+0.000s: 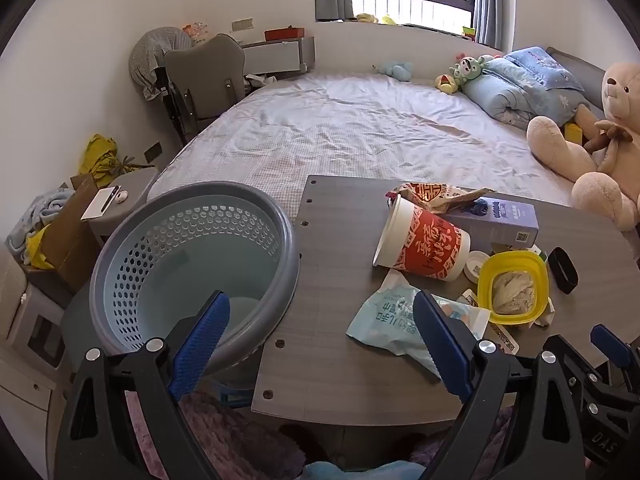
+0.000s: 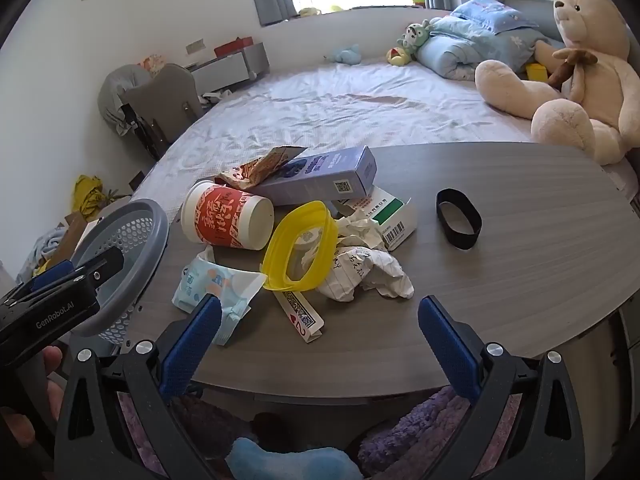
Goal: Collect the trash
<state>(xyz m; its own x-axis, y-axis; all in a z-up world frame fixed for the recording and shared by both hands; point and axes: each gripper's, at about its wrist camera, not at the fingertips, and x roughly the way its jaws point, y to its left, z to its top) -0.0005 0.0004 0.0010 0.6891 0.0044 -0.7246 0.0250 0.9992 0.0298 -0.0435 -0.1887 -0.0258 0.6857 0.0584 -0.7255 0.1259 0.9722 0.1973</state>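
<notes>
Right wrist view: my right gripper (image 2: 320, 334) hangs over the near table edge w/ jaws spread wide, nothing between them. Straight out at 12 o'clock the playing card (image 2: 301, 314) lies closest, long axis running 11 to 5. Just past it sits the yellow lid (image 2: 300, 245), tilted up on the crumpled paper (image 2: 366, 270) at 1 o'clock. Tissue pack (image 2: 218, 290) is at 11, touching my left pad's tip in frame. Red paper cup (image 2: 228, 220) lies on its side further at 11.

Left wrist view: left gripper (image 1: 324, 334) is also wide open, empty, w/ the basket (image 1: 192, 264) at 10 o'clock, off the table's left edge. I judge the right hand nearer the pile, left nearer the basket.
</notes>
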